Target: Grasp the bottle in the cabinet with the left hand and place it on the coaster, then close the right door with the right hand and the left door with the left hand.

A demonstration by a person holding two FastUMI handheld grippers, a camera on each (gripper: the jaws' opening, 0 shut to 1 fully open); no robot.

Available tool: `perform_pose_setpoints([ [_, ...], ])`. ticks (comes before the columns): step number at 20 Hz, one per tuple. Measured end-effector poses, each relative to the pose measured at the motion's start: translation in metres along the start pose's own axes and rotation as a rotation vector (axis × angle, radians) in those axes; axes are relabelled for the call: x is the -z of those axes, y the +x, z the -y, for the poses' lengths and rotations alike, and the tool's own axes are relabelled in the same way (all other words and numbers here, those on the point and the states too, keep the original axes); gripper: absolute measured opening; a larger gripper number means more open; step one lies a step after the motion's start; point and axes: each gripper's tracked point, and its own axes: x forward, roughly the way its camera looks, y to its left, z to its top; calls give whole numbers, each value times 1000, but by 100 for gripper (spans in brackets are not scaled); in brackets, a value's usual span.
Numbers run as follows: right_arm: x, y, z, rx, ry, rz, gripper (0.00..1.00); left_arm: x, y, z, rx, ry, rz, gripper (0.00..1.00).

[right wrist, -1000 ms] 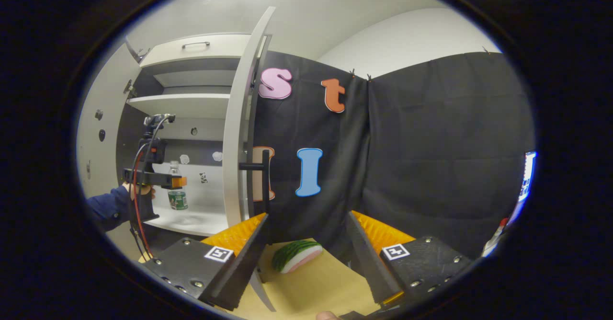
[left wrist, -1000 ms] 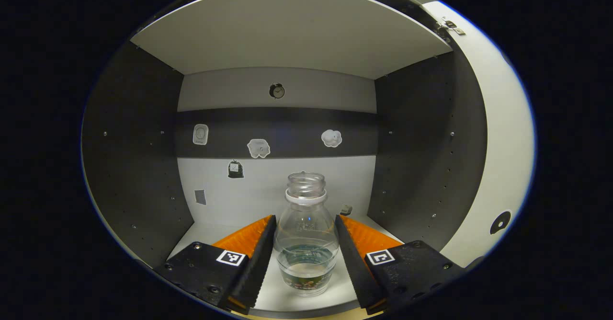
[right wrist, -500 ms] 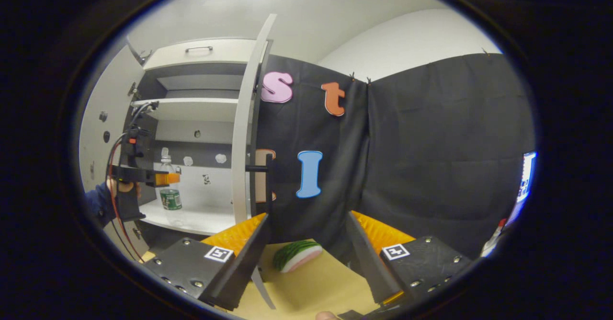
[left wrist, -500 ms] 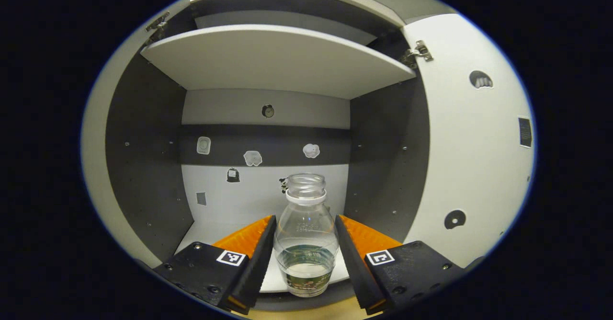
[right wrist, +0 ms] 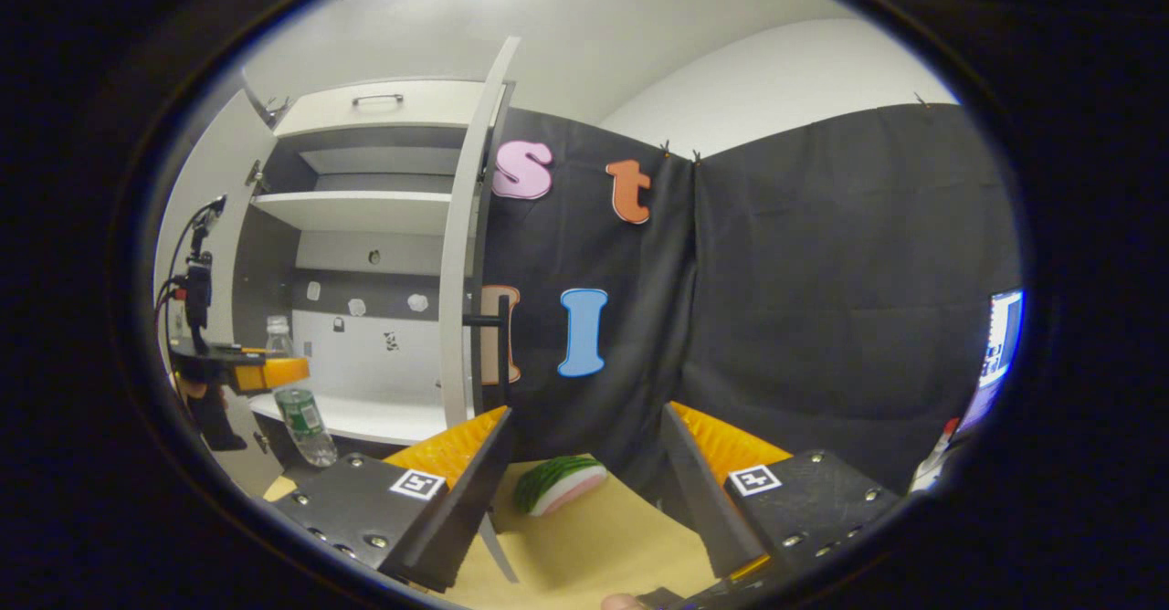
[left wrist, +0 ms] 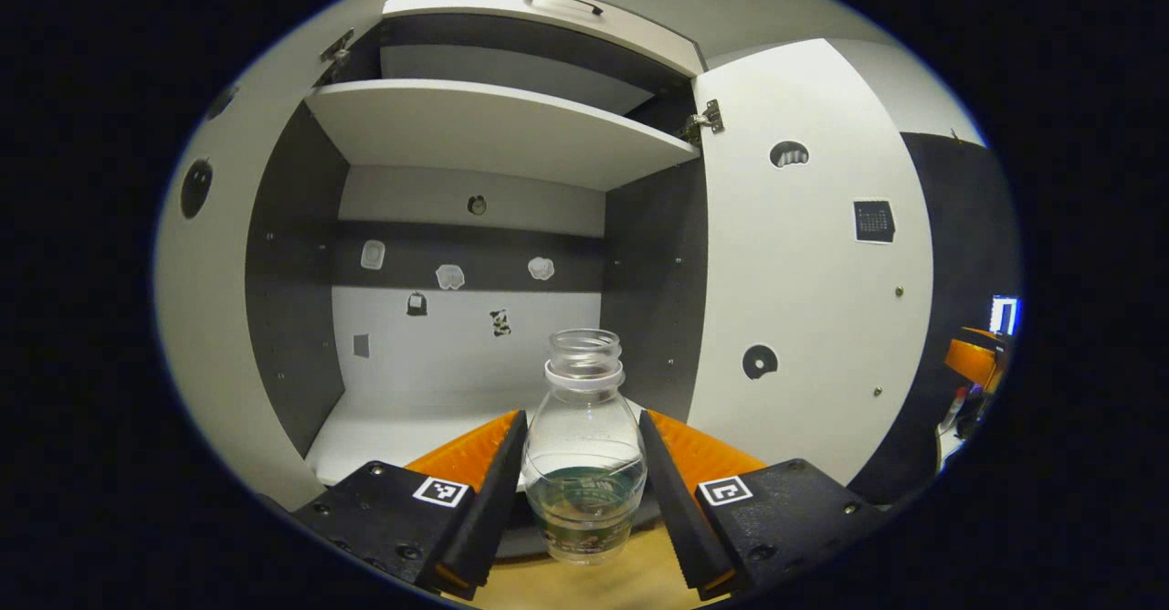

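Left gripper view: your left gripper (left wrist: 582,473) fingers clamp the bottle (left wrist: 584,450) just outside the cabinet (left wrist: 493,131), so keep it upright w/ liquid inside, lower gently onto the coaster; right gripper (right wrist: 584,478) fingers wide, empty.

Bottle (left wrist: 584,464) between left hand-held gripper (left wrist: 582,482) fingers, in front of open cabinet (left wrist: 475,318), above bench (right wrist: 584,546) edge. Right door (left wrist: 804,299) right of it. Watermelon slice (right wrist: 559,485) on bench ahead of right hand-held gripper (right wrist: 584,491).

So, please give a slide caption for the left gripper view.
Left gripper holds clear uncapped plastic bottle before open white cabinet.
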Motion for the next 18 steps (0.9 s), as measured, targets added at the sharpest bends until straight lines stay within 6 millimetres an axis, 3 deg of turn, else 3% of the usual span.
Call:
perform_pose_setpoints([
  [9, -5, -5, 10, 27, -23, 9, 97, 95, -44, 3, 60, -54, -79, 77],
  [18, -6, -4, 11, 25, -35, 7, 96, 214, -59, 5, 35, -71, -220, 78],
])
